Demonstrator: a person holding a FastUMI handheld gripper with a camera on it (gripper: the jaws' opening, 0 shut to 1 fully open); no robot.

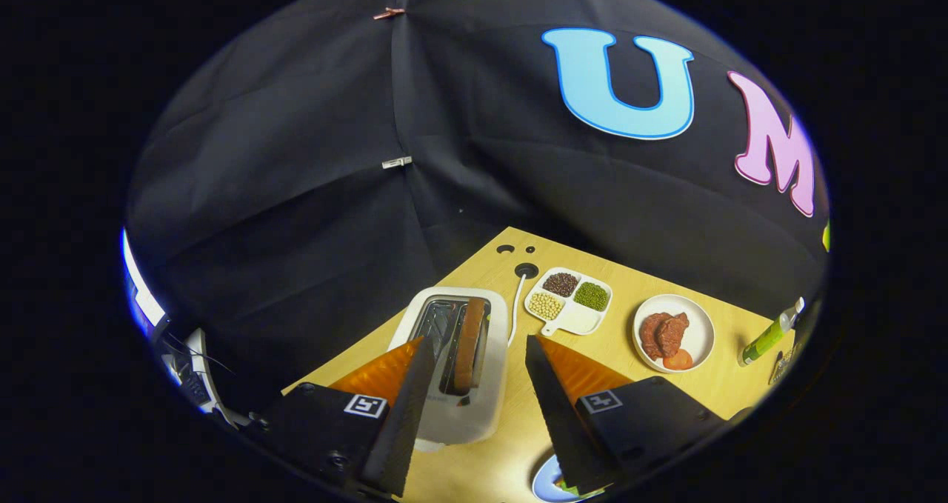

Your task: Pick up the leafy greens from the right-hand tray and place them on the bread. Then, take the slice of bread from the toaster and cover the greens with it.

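Note:
A white toaster [459,355] stands on the wooden table [711,392], just ahead of and between my fingers. A brown slice of bread [469,344] stands upright in its right slot. My gripper [478,351] is open above the toaster, with a wide gap and nothing between the fingers. Beside the right finger, a blue-rimmed plate [546,481] peeks out with a bit of green on it, mostly hidden by the finger.
Beyond the toaster lies a white divided tray [569,303] with beans and seeds. To its right is a white plate [674,332] with reddish-brown meat slices and an orange piece. A green bottle [770,334] lies farther right. A white cord [515,314] runs from the toaster.

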